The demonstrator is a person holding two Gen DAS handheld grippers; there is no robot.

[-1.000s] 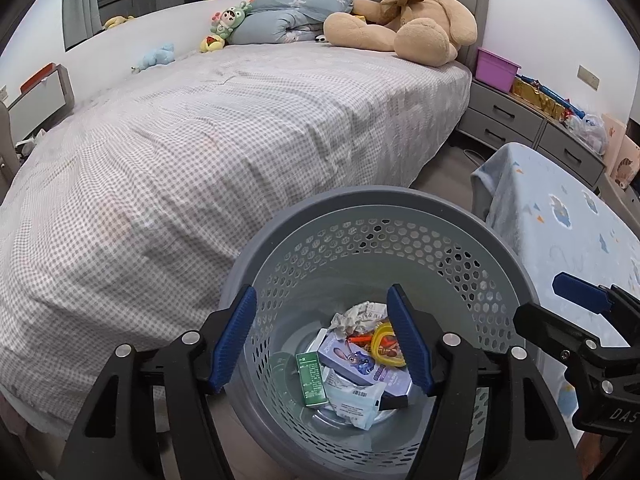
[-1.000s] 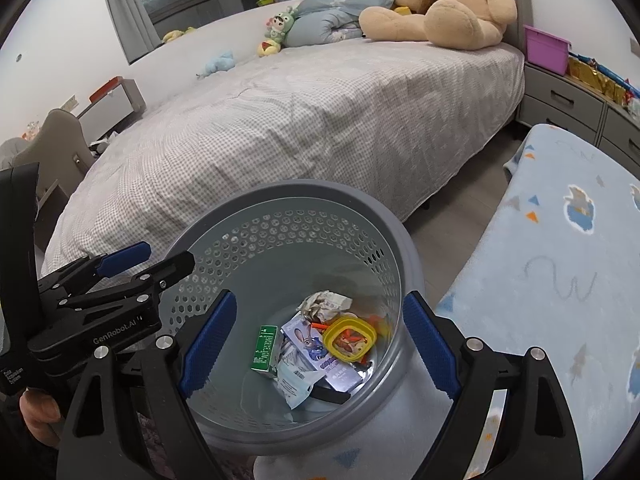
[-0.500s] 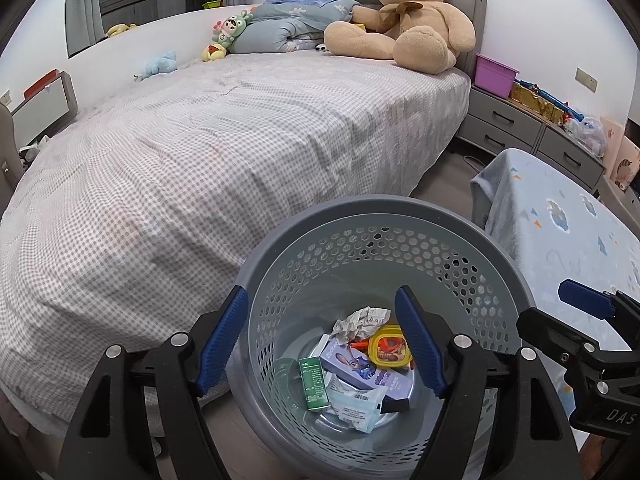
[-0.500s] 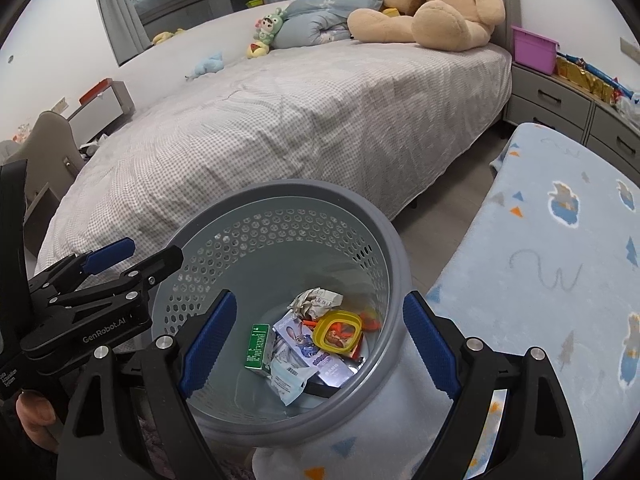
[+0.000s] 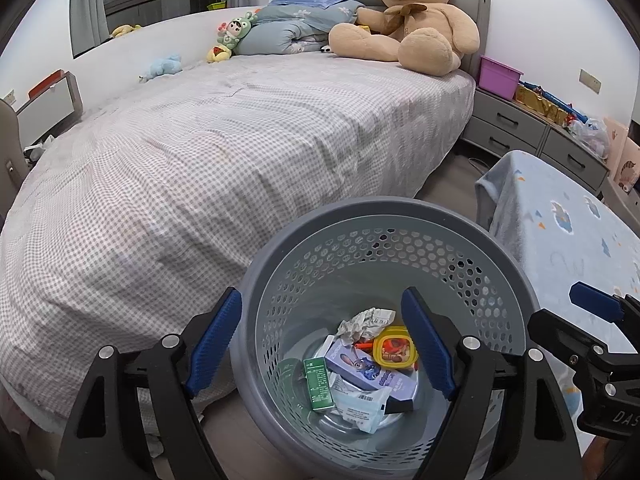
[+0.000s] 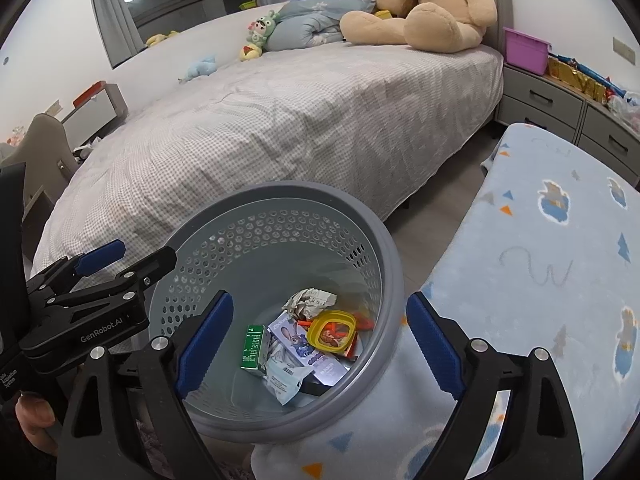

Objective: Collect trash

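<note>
A grey perforated trash basket [image 5: 384, 216] stands on the floor beside the bed; it also shows in the right wrist view [image 6: 280, 196]. Inside lie a crumpled paper [image 5: 366, 320], a yellow-rimmed lid [image 5: 394, 348], a green box [image 5: 318, 384], a purple carton [image 5: 360, 364] and a white wrapper [image 5: 364, 400]. My left gripper [image 5: 322, 344] is open and empty above the basket's near left rim. My right gripper [image 6: 320, 344] is open and empty above the basket's right side. Each gripper shows in the other's view.
A bed with a grey checked cover [image 5: 200, 152] fills the left and back, with a large teddy bear [image 5: 412, 20] and pillows at its head. A light blue patterned blanket [image 6: 540, 260] lies at the right. Grey drawers [image 5: 536, 136] stand behind it.
Both grippers have pulled back and up a little from the basket, so it looks smaller and lower in both views. The trash inside has not moved.
</note>
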